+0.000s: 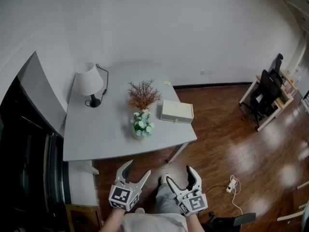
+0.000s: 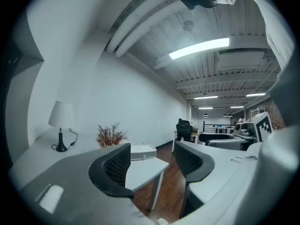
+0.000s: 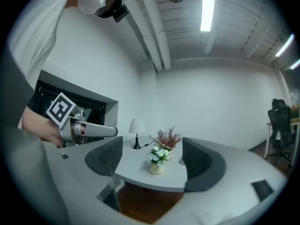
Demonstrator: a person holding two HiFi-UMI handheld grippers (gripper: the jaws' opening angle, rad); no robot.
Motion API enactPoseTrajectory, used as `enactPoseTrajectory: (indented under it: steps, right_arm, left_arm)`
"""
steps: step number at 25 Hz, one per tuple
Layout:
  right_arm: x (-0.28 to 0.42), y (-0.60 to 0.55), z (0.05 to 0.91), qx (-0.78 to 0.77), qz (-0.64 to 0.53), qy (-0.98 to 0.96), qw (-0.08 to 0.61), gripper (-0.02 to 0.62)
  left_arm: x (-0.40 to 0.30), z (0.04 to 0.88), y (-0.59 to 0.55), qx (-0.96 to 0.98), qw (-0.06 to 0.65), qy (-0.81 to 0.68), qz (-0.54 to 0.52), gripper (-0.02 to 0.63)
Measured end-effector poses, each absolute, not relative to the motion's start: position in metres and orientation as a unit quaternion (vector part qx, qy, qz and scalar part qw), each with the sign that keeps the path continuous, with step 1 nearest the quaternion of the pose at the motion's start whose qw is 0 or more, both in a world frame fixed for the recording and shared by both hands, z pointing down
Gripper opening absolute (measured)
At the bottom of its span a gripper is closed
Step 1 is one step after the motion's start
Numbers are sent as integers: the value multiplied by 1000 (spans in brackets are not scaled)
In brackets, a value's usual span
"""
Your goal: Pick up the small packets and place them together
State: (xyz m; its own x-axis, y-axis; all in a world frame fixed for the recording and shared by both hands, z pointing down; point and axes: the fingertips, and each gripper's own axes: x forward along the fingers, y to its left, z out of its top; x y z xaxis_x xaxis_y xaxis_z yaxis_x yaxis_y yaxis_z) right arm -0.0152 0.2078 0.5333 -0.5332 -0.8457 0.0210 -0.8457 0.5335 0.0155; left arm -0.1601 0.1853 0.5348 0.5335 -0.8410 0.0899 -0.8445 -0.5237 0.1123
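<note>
Grey table (image 1: 106,129) ahead | left gripper (image 1: 139,167) low, jaws apart, empty | right gripper (image 1: 178,174) low, wide open, empty

Grey table (image 1: 96,132) w/ lamp (image 1: 89,82), dried plant (image 1: 143,94), flower pot (image 1: 142,125) & white box (image 1: 176,111).

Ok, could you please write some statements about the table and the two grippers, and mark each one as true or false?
1. The left gripper and the right gripper both have their jaws apart with nothing between them. True.
2. The white box is held in the right gripper. False: it lies on the table, near the right edge.
3. The lamp stands near the table's far left corner. True.
4. The flower pot lies tipped over on the floor. False: it stands upright on the table, in front of the dried plant.
5. Both grippers rest on the table. False: they are held short of its near edge, above the floor.
</note>
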Motion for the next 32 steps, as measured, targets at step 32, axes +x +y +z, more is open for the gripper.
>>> enactPoseTrajectory:
  steps: [32]
  right_arm:
    - [109,-127,652,477,223,-849,44,282]
  left_arm:
    - [-8,524,-134,894,58,-443,41,278]
